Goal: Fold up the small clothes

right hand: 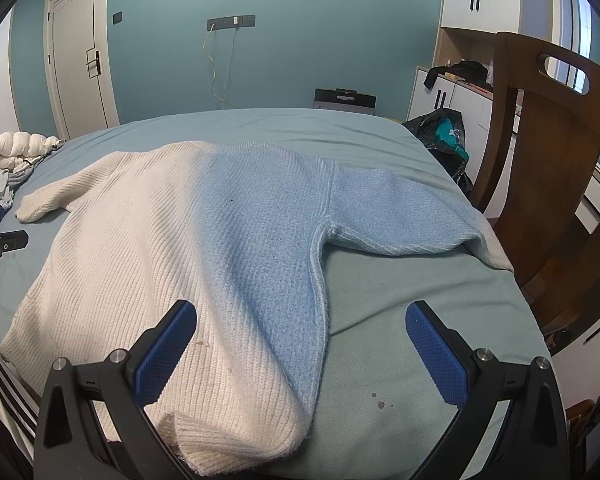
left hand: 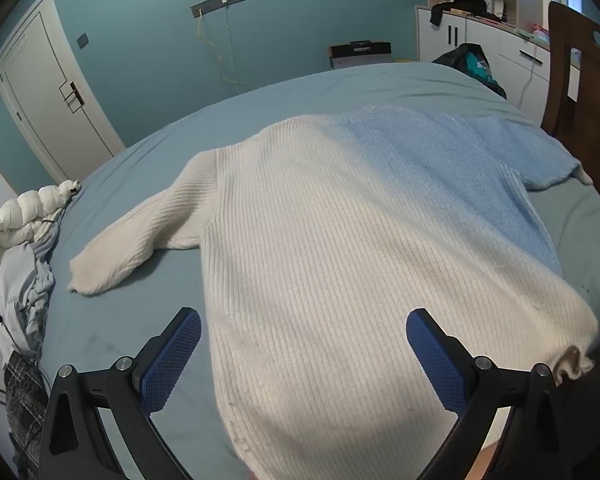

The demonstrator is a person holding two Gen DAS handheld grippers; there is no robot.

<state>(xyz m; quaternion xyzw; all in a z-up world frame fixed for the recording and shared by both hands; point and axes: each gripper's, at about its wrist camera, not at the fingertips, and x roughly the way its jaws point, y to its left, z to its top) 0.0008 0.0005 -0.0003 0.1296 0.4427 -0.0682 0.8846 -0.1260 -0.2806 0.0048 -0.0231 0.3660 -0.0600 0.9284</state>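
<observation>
Left tongs [left hand: 303, 354] and right tongs [right hand: 301, 350] hang spread wide and empty-handed over the near hem of a cream-and-blue knit sweater [right hand: 188, 248], which lies flat on a blue-sheeted bed [right hand: 400, 320], both sleeves spread outward. A heap of clothes [left hand: 20, 240] sits at the bed's left edge; a wooden chair [right hand: 548, 168] stands right.

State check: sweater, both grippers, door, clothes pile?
sweater: spread flat on the bed, sleeves out, unfolded
left gripper: open, empty, over the hem
right gripper: open, empty, over the hem
door: closed
clothes pile: crumpled at the bed's edge
</observation>
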